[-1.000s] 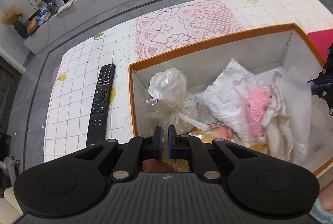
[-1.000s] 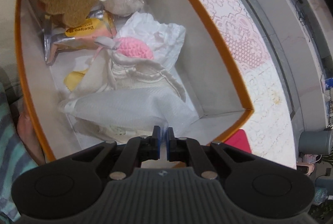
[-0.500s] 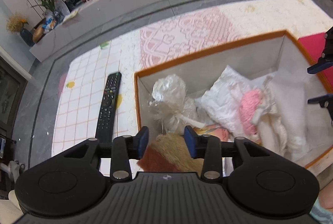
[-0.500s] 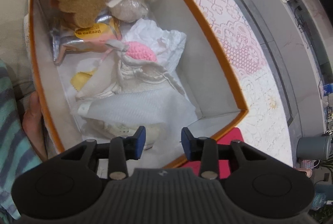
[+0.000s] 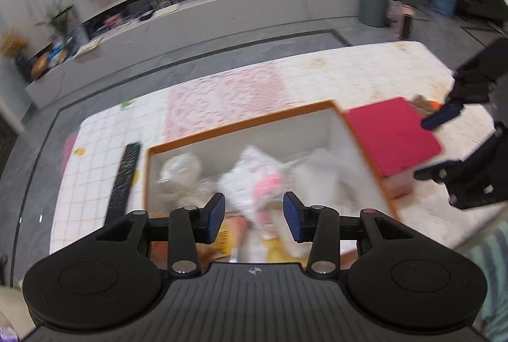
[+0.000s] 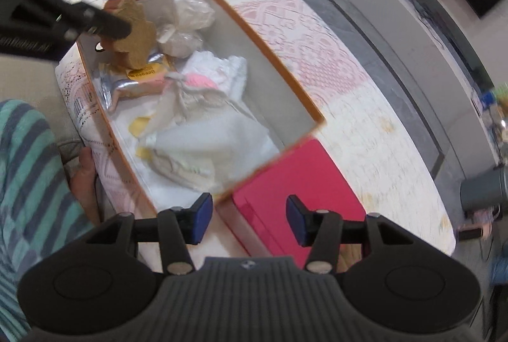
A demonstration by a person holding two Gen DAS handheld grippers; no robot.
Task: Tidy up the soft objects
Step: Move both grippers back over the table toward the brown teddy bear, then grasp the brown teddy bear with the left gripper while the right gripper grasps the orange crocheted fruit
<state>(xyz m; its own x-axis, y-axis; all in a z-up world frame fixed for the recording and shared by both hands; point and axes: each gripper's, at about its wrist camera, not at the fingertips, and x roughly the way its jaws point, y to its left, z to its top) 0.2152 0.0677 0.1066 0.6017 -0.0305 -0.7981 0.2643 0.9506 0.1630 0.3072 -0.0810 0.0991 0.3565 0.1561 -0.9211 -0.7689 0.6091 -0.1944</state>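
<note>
Orange-rimmed and white inside, the box sits on the counter under a lace and checked cloth, and it is the landmark for everything else. Inside it lie the soft things: a crinkled clear bag at the far end, a brown plush toy against the near-left wall, a foil snack packet just beside the toy, a pink knitted piece in white wrapping near the middle, and folded white cloth at the end nearest the red box. That red box touches the orange-rimmed box's short end. A black remote lies on the counter just beside the box's opposite long side. The left tool hovers over the box with its blue pads parted, nothing pinched between them. The right tool hangs over the corner where the two boxes meet; its jaws are opening, and nothing is between them. A striped sleeve shows beside the box's near wall.
</note>
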